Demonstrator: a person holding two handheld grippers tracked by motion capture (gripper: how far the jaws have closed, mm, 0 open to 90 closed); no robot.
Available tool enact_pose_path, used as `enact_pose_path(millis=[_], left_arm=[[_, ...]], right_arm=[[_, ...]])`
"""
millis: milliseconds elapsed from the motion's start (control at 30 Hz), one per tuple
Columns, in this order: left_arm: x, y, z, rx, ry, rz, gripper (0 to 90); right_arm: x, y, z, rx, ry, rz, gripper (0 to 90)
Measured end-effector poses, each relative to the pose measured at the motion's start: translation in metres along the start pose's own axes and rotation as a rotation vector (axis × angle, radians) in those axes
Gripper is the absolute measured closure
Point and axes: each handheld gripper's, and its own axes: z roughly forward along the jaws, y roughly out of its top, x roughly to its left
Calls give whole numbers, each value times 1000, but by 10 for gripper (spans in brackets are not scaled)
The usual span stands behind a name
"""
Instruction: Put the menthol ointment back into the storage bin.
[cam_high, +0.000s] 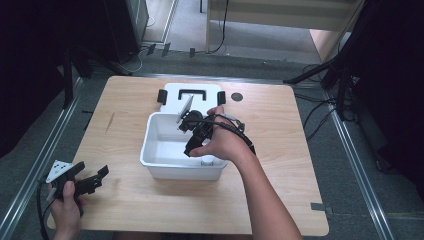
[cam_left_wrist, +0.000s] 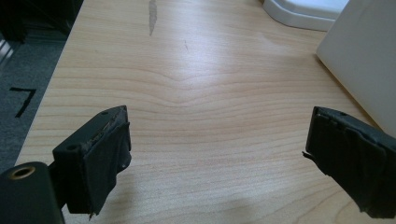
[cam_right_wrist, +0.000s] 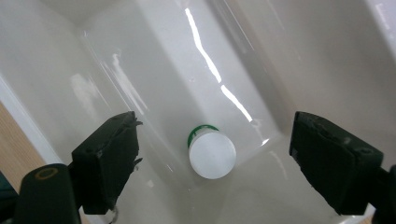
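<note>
A white plastic bin (cam_high: 150, 150) stands in the middle of the wooden table (cam_high: 280, 150). A small bottle with a white cap and a green band (cam_right_wrist: 211, 151) stands upright on the bin's floor near a corner; the cap (cam_high: 206, 161) sits by the bin's front wall. My right gripper (cam_right_wrist: 215, 122) hangs over the bin, pointing down, open, the bottle below and apart from both pads. The same right gripper (cam_high: 192, 142) is held by a hand over the bin. My left gripper (cam_left_wrist: 219, 122) is open and empty over bare wood. It sits at the table's front left (cam_high: 100, 176).
The bin's white lid (cam_high: 192, 92), with a black handle and black latches, lies flat behind the bin. A dark round mark (cam_high: 237, 96) is at the back of the table. The bin's outer wall (cam_left_wrist: 364, 60) rises at the right of the left gripper view.
</note>
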Motion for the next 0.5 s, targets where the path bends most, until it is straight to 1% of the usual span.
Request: enact_pose_path(millis=[33,100,133,167,267,367,433,500], left_arm=[[0,0,0,0,0,0,74],[0,0,0,1,-1,1,74],[0,0,0,1,0,1,74],[0,0,0,1,-1,0,74],[0,0,0,1,-1,1,74],[0,0,0,0,0,0,74],[0,0,0,0,0,1,74],[0,0,0,-1,0,1,74]], right_arm=[[0,-2,-4,-16,-6,8,153],[-1,-3,-6,-21,-11,10,153],[-2,-6,-11,-40,-20,22,149],[-2,-6,-11,-40,-20,22,149],[-4,-11,-16,-69,-24,34,149],[-5,-17,-19,-76,-30,43,149],[-7,-25,-21,-89,-28,50,148],[-8,-27,-22,-95,-30,52,148]])
